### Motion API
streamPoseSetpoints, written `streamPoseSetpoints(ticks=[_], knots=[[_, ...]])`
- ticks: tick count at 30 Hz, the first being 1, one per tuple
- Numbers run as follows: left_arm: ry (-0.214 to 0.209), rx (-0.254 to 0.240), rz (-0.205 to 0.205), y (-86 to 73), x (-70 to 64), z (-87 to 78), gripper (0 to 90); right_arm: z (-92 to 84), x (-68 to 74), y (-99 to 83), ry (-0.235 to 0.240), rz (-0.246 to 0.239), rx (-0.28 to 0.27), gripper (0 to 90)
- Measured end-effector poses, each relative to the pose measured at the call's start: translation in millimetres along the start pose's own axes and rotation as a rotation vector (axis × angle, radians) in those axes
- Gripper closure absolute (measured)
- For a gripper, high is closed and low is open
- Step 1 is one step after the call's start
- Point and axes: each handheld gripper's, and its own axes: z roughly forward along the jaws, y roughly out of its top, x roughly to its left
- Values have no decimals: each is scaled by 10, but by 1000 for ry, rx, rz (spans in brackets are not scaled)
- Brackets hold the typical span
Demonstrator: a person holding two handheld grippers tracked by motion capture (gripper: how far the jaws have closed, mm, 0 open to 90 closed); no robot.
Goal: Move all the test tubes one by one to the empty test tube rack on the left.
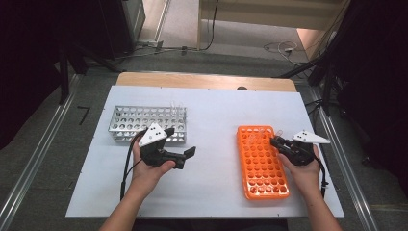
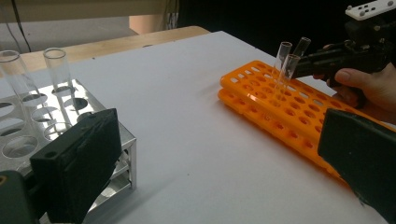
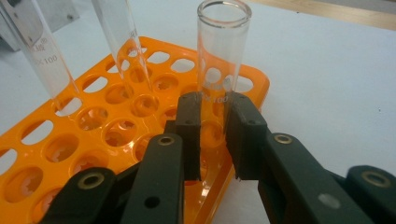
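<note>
- Bare white table (image 1: 216, 120) is lying open between the metal rack (image 1: 146, 123) and orange rack (image 1: 262, 163), mid-frame.
- Upright glass tubes (image 2: 284, 65) are crowding the orange rack's far end.

The right claw (image 3: 214, 135) grips a clear glass tube (image 3: 219, 60) standing upright at the orange rack's (image 3: 93, 126) far corner. Two more tubes (image 3: 121, 42) lean in holes to its left.
</note>
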Motion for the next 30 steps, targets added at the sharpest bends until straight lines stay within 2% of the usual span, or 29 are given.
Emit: streamPoseSetpoints(ticks=[7,18,23,30], knots=[[0,1,4,10,-14,3,0,-82,-6,63,13,-2,-20,744],[-1,-9,3,42,-39,-15,0,-378,43,227,11,-23,-61,745],[-2,-12,11,67,-57,-27,0,-464,137,295,32,-40,-70,745],[-11,-21,11,97,-93,-37,0,-494,363,403,73,-79,-57,745]])
